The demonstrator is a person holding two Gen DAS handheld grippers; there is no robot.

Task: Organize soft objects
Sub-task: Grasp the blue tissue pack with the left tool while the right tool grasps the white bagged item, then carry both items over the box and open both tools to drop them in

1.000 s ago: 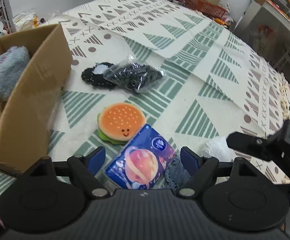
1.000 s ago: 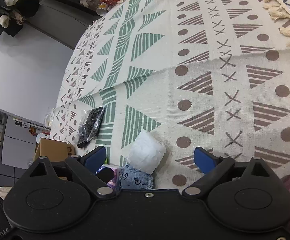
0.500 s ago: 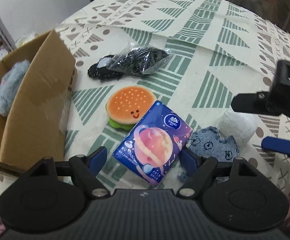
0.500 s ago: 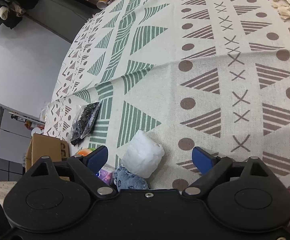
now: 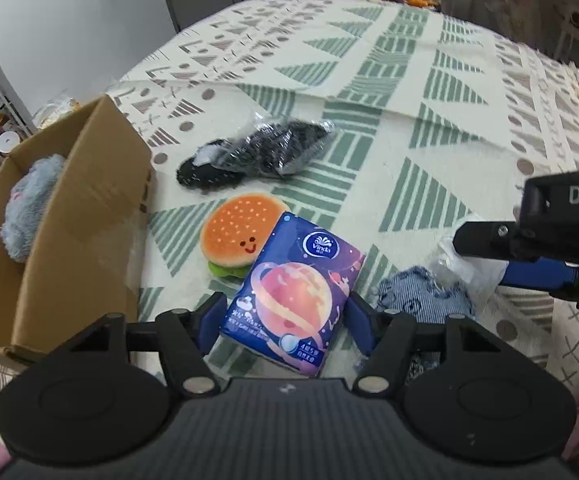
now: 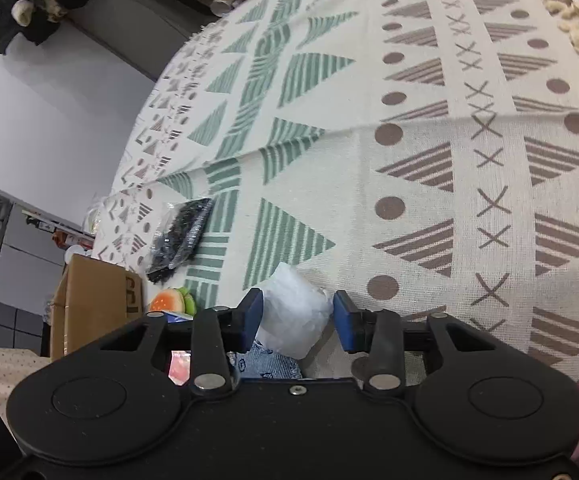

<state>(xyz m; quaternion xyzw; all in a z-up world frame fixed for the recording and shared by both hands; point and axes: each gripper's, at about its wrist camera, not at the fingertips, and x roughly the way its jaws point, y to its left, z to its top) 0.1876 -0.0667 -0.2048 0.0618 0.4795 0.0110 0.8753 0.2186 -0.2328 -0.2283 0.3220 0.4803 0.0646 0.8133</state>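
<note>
One grey plush [image 5: 29, 208] already in cardboard box [image 5: 77, 216]; burger toy [image 5: 237, 236], tissue pack [image 5: 293, 292], denim piece [image 5: 421, 300], black bag [image 5: 273, 148] left on table [image 5: 429, 92]. Right tongs [image 6: 298, 316] clamped on white bundle [image 6: 293, 312]; left tongs [image 5: 283, 320] apart around tissue pack.

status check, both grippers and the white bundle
Left hand-held gripper open, straddling purple tissue pack. Right hand-held gripper closing around white plastic-wrapped bundle. Nothing blocking.

Both wrist views low over tablecloth [image 5: 409, 92], sharing white bundle [image 6: 293, 312]
</note>
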